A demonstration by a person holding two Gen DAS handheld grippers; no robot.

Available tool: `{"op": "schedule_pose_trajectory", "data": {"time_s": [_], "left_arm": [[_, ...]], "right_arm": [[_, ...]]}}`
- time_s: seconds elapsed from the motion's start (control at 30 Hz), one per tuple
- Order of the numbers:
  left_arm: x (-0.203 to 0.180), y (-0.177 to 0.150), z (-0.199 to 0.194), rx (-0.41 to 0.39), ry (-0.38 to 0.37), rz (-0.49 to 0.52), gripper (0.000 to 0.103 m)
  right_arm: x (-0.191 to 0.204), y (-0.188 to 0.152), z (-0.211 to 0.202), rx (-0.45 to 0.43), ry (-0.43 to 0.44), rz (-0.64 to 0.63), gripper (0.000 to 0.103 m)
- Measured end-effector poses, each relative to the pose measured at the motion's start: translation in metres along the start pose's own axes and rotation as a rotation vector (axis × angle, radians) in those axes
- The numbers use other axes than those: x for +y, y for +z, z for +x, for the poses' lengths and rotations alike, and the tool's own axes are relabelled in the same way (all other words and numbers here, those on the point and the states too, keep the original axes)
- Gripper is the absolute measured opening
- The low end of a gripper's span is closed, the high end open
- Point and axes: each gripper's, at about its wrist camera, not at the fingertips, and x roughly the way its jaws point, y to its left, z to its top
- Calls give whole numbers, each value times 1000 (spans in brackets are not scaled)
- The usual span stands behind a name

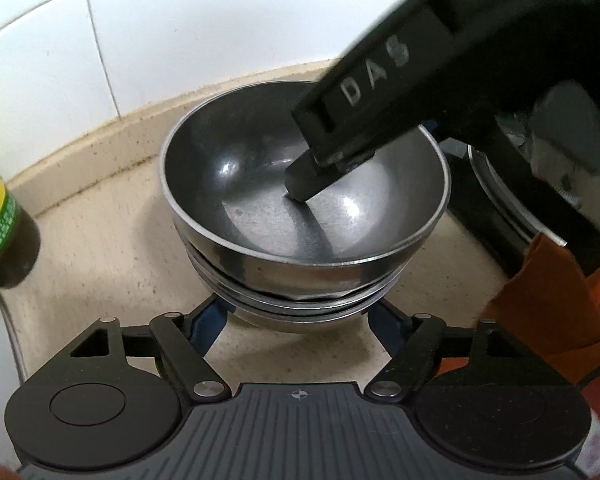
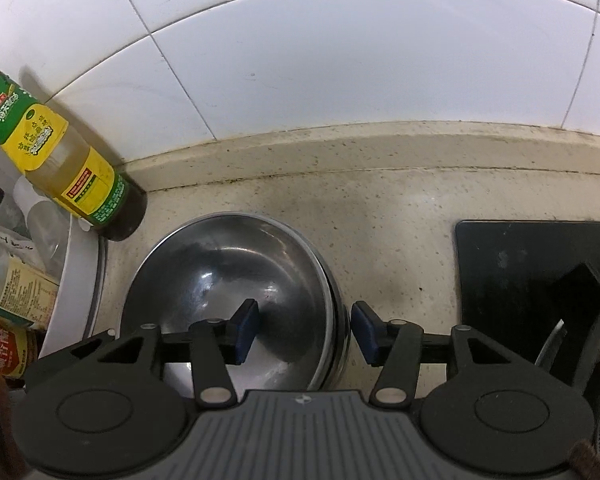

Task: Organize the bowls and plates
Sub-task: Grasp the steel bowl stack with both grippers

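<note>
Left wrist: bowl stack on counter by the tiled wall, mouths up, axis vertical. Left gripper straddles the stack's base, jaws wide, no contact seen. Right wrist: right gripper straddles the top bowl's right rim, one finger inside, pads off the metal, holding nothing. Looks like stacking is just done; next, lift both clear without nudging the stack.

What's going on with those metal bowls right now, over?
Right gripper open, straddling the bowl stack's rim. Left gripper open, stack between its fingers. Sauce bottle stands close by.
</note>
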Motion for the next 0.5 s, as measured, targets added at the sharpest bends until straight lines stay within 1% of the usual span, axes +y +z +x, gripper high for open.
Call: {"op": "schedule_pose_trajectory", "data": {"time_s": [0.1,0.17,0.23,0.4,0.5], "left_arm": [[-5,-6,4,-16,21,23,83],[-7,-15,4,-16,26,25,84],[-7,-21,5,-28,19,18,86],[-6,-28,5,-64,3,48,87],[1,-31,5,-85,-7,59,88]], "right_arm": [[-4,1,1,10,5,5,48],[-7,0,-3,-3,0,-1,48],[-12,-2,-7,-11,9,-1,48],[-20,-2,-15,-23,23,-10,49],[-23,-2,-22,-27,35,-56,50]]}}
